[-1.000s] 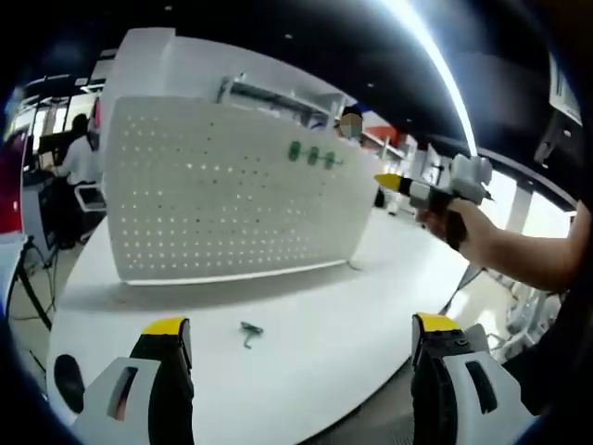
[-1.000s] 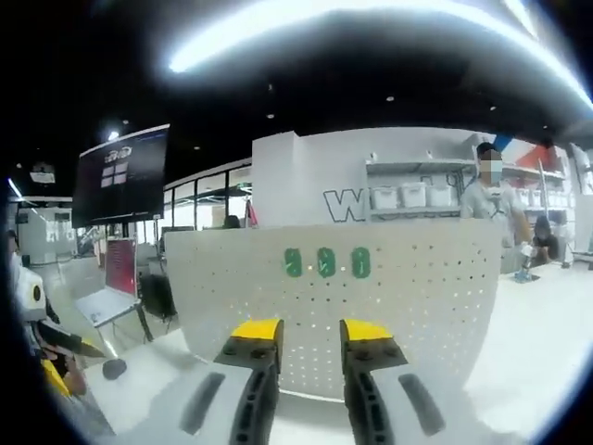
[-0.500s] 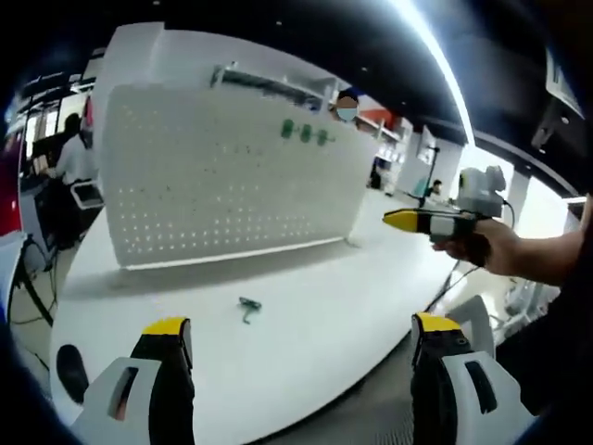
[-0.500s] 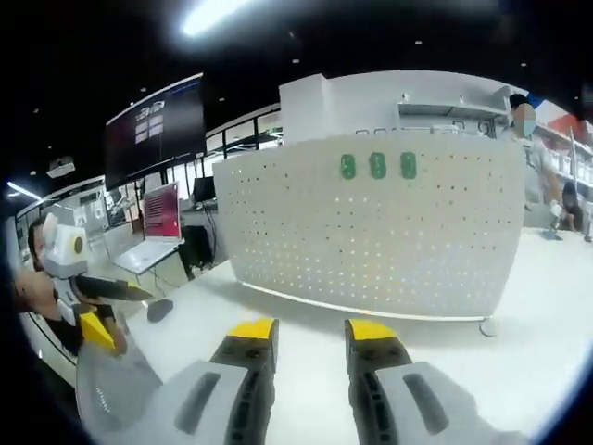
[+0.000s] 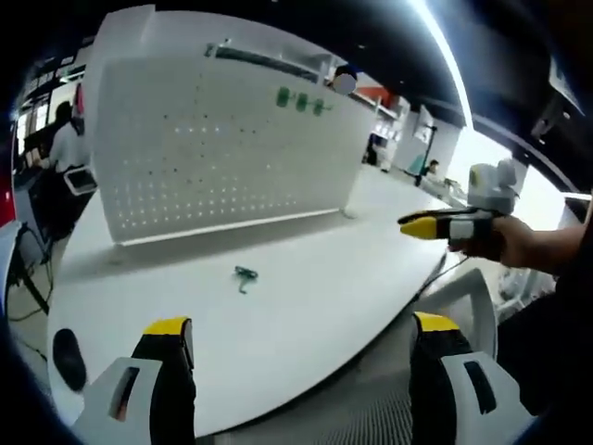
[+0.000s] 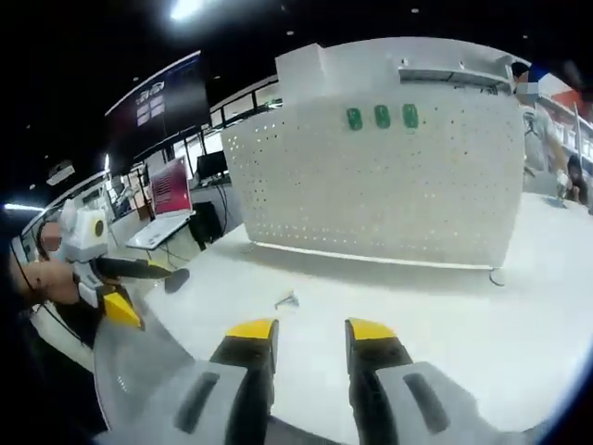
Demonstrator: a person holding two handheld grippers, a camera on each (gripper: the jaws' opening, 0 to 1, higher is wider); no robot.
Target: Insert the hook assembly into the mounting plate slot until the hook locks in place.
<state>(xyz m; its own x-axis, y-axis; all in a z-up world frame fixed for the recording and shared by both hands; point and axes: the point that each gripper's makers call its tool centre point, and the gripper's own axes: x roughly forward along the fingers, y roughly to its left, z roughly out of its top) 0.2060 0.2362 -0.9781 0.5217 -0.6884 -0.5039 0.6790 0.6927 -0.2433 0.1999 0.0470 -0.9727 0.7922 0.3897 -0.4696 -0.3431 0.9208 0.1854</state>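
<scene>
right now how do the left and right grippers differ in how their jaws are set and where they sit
The left gripper has its jaws spread wide apart; the right gripper has its jaws close together with a narrow gap. In the left gripper view the hook lies beyond and between the left jaws; in the right gripper view it lies left of the right jaws. Both hold nothing, have yellow tips and face the pegboard.

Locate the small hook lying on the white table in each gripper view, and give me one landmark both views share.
Left gripper view: the hook lies on the table, left of centre, in front of the pegboard.
Right gripper view: the hook is a small pale shape just above the gripper's left jaw tip, left of centre.
Shared landmark: the three green pieces near the pegboard's top edge.
</scene>
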